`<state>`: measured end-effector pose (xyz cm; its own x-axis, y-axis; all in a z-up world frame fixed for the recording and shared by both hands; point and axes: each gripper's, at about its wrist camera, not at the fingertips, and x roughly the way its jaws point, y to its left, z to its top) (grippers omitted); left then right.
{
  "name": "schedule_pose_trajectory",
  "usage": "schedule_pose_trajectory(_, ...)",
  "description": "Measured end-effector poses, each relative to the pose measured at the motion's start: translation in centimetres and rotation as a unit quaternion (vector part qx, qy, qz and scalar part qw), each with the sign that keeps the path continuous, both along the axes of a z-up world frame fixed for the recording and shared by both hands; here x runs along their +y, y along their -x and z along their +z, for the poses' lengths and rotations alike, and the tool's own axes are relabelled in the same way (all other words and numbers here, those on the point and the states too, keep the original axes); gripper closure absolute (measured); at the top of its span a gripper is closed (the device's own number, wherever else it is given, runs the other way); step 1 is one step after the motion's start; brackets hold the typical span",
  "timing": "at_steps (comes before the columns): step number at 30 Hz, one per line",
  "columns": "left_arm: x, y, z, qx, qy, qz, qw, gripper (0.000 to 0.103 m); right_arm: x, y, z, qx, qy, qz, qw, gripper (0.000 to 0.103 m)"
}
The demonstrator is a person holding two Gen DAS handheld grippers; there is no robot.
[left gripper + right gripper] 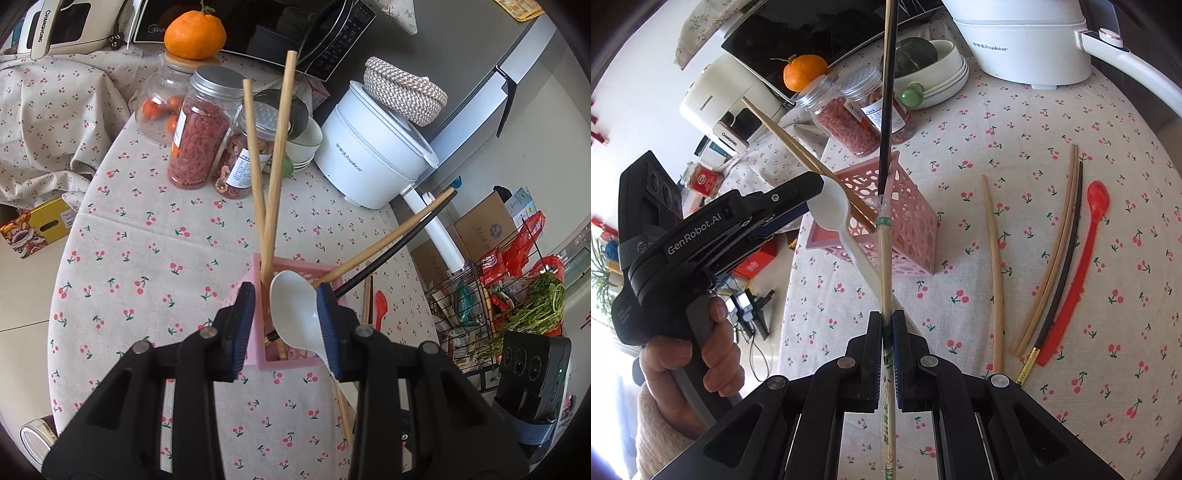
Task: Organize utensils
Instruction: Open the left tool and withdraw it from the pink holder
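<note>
Utensils sit partly in the pink perforated holder (886,225) and partly loose on the desk (147,258). The left tongs (286,325) hang just above the holder with their jaws set wide; a white plastic spoon (295,314) lies across the gap, its bowl toward the far side and its handle against the right blue pad (328,325). Whether the pads actually pinch the spoon cannot be told. From the right wrist view the spoon's handle slopes down and to the near right, past the holder's rim.

The right tongs (886,332) are closed narrow on a paper-sleeved pair of chopsticks (886,280), which runs straight ahead to meet the holder's near corner. A black chopstick (886,110) stands upright in the holder behind it, and two wooden chopsticks (269,177) lean out of the holder toward the far side, crossing each other.

On the desk to the right of the holder lie a single pale chopstick (995,273), then a pair of wooden chopsticks (1052,258), a dark chopstick with a gold end (1063,258) just beside them, and a red spoon (1082,258) furthest right.

Beyond the holder stand jars of dried red goods (195,136), an orange (194,35) on a glass jar, stacked white bowls (942,74) and a white Royalstar cooker (373,147).
</note>
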<state>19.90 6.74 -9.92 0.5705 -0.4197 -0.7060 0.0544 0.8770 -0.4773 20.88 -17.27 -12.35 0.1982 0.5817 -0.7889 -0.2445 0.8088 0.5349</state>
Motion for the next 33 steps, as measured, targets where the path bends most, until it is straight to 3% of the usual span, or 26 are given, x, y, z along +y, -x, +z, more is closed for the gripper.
schedule_pose_trajectory(1,-0.1,0.0,0.0,-0.002,-0.004,-0.002,1.0000,0.071,0.0,-0.1,-0.1,0.001,0.000,-0.001,1.000,0.097)
schedule_pose_trajectory(3,-0.5,0.0,0.1,-0.005,-0.016,-0.007,0.9998,0.089,0.0,-0.2,-0.1,0.001,0.000,-0.001,1.000,0.097)
schedule_pose_trajectory(5,-0.9,0.1,0.2,-0.011,-0.027,-0.012,0.9995,0.099,0.0,-0.3,-0.2,0.002,0.001,-0.002,1.000,0.097)
schedule_pose_trajectory(10,-2.2,1.3,2.0,-0.061,-0.074,-0.025,0.9951,0.101,-0.4,-0.2,0.4,-0.003,-0.004,-0.007,1.000,0.097)
schedule_pose_trajectory(14,-2.4,2.7,4.7,-0.118,-0.092,-0.011,0.9887,0.101,-1.3,0.2,2.5,-0.032,-0.021,-0.019,0.999,0.097)
schedule_pose_trajectory(16,-2.5,3.7,6.4,-0.161,-0.113,0.008,0.9803,0.101,-1.9,0.3,3.6,-0.052,-0.026,-0.030,0.998,0.097)
schedule_pose_trajectory(20,-2.6,5.6,8.6,-0.248,-0.160,0.054,0.9540,0.101,-3.0,0.4,5.2,-0.084,-0.028,-0.053,0.995,0.097)
schedule_pose_trajectory(23,-2.6,5.9,8.5,-0.288,-0.194,0.090,0.9335,0.101,-3.6,0.2,5.6,-0.097,-0.021,-0.067,0.993,0.097)
schedule_pose_trajectory(25,-2.5,5.6,7.8,-0.298,-0.206,0.108,0.9260,0.101,-3.9,0.2,5.7,-0.100,-0.019,-0.075,0.992,0.097)
schedule_pose_trajectory(28,-2.1,4.9,6.5,-0.295,-0.208,0.127,0.9238,0.101,-4.2,0.0,5.8,-0.108,-0.013,-0.085,0.990,0.097)
schedule_pose_trajectory(31,-1.8,4.0,5.1,-0.278,-0.196,0.128,0.9316,0.101,-4.5,0.2,6.2,-0.132,0.003,-0.098,0.986,0.097)
schedule_pose_trajectory(33,-2.3,4.1,4.4,-0.276,-0.202,0.124,0.9316,0.101,-4.7,0.2,6.5,-0.152,0.012,-0.109,0.982,0.098)
